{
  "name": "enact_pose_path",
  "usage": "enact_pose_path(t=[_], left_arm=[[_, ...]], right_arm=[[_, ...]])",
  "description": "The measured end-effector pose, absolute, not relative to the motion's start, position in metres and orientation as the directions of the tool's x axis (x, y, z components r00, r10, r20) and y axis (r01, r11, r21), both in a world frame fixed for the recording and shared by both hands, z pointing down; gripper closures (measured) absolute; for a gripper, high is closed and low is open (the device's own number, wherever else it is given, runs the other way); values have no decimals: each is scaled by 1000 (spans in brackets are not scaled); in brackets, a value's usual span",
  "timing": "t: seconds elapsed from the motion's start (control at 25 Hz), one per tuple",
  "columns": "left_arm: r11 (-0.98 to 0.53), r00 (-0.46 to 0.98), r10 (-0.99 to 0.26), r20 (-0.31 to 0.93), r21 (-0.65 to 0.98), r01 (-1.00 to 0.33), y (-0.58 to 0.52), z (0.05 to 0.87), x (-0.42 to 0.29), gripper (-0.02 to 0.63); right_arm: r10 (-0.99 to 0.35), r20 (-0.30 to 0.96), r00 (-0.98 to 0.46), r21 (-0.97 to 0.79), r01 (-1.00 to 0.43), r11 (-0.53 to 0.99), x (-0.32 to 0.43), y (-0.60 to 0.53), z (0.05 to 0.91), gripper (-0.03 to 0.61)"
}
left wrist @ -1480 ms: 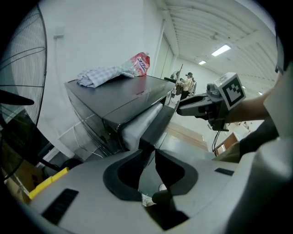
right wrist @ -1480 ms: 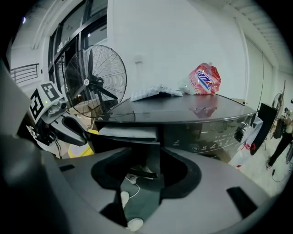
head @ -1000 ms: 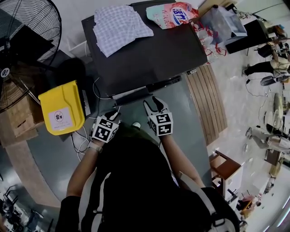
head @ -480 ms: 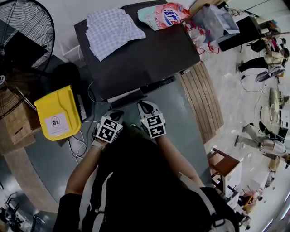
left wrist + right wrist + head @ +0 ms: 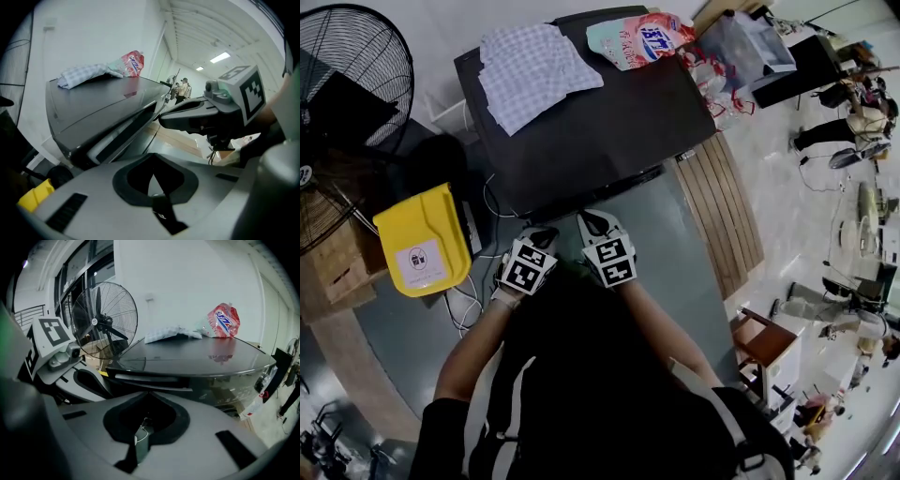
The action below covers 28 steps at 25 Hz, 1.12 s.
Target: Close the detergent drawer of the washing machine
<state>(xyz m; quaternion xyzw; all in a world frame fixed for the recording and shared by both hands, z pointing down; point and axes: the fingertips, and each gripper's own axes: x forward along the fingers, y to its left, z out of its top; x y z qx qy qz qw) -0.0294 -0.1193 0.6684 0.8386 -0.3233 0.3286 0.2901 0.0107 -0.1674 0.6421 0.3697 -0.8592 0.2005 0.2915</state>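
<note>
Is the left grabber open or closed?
Shut: the grey two-jaw left gripper shows its jaws pressed together in its own view, with nothing between them.

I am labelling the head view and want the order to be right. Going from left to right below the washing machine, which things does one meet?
fan → yellow bin → left gripper → right gripper → wooden slatted board

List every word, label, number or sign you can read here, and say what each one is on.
No text reads clearly enough to quote.
On the pouch: blue brand characters on red and white, too blurred to read.
On the bin: a white label with a dark symbol, print too small to read.
On the fan: a round hub badge, unreadable.
On the left gripper and right gripper: black-and-white square markers only, no words.
</note>
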Motion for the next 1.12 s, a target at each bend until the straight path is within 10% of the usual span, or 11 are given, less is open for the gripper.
enact_pose_path(t=[1.12], left_arm=[[-705, 571, -319, 757, 213, -676, -142, 664, -47, 604]], right_arm=[[-501, 685, -528, -159, -780, 605, -6, -192, 651, 562]])
